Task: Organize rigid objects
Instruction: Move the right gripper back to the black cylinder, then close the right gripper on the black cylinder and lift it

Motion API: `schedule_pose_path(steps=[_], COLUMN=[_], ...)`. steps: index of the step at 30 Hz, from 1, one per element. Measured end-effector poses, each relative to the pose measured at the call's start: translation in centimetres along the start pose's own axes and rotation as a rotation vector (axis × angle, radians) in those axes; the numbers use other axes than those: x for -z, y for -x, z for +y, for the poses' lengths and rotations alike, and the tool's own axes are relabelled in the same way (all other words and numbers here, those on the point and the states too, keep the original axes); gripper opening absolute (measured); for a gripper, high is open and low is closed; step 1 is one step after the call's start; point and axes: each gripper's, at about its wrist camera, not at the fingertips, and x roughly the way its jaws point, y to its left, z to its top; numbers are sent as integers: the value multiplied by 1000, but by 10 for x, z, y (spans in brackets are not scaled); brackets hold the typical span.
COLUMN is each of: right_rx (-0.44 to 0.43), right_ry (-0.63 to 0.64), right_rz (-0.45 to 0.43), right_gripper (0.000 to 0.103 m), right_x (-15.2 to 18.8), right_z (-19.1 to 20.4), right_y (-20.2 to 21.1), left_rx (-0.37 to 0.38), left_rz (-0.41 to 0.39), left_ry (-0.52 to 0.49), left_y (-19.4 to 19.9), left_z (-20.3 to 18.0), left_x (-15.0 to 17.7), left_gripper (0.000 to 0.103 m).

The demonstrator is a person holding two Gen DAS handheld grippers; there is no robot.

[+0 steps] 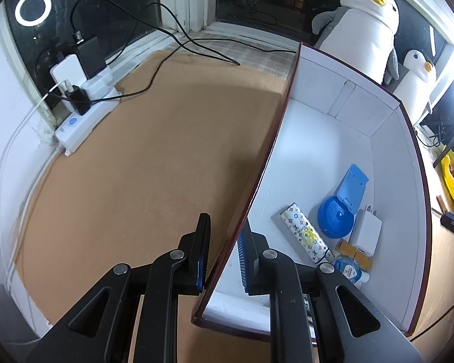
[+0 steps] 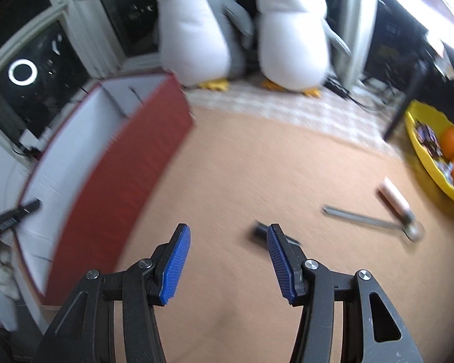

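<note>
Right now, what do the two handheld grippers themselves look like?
Both match: the left gripper and right gripper have black plastic linkage arms with triangular cutouts and silver round pivot pins, ending in two flat fingers with ribbed blue pads. No hands or sleeves show.

Both grippers share one build — matte black plastic linkages ending in two flat fingers faced with blue ribbed pads.

The left gripper [image 1: 224, 248] shows broad black arms, each pierced by a rounded triangular cut-out, and four round silver pivot screws set across the linkage. Its finger pads [image 1: 243, 260] are seen edge-on, blue with fine cross ridges against black backing plates.

The right gripper [image 2: 228, 261] has the same black arms with triangular cut-outs and four silver pivot screws. Its pads [image 2: 175, 264] are a brighter blue — long, slightly tapered, tightly ribbed — and faint pale specks mark the black plastic on the right-hand arm.
</note>
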Motion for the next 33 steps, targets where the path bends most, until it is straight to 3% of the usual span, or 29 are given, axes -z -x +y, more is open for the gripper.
schedule_pose_path(steps=[8,25,29,33], right_rx=[60,138,131,95], right_ry=[12,112,129,127], right_rz=[44,96,104,113], right_gripper=[49,48,45,32], right_x=[16,4,1,-3], right_z=[-19,-23,-22,-22], right_y=[-20,-56,-61,-63], left_rx=[3,-2,-4,-4], left_rz=[0,-1,0,0], left_ry=[6,15,15,16], left_y=[1,5,5,5], left_z=[3,3,3,3], left_x=[4,11,12,12], left_gripper=[16,16,16,16])
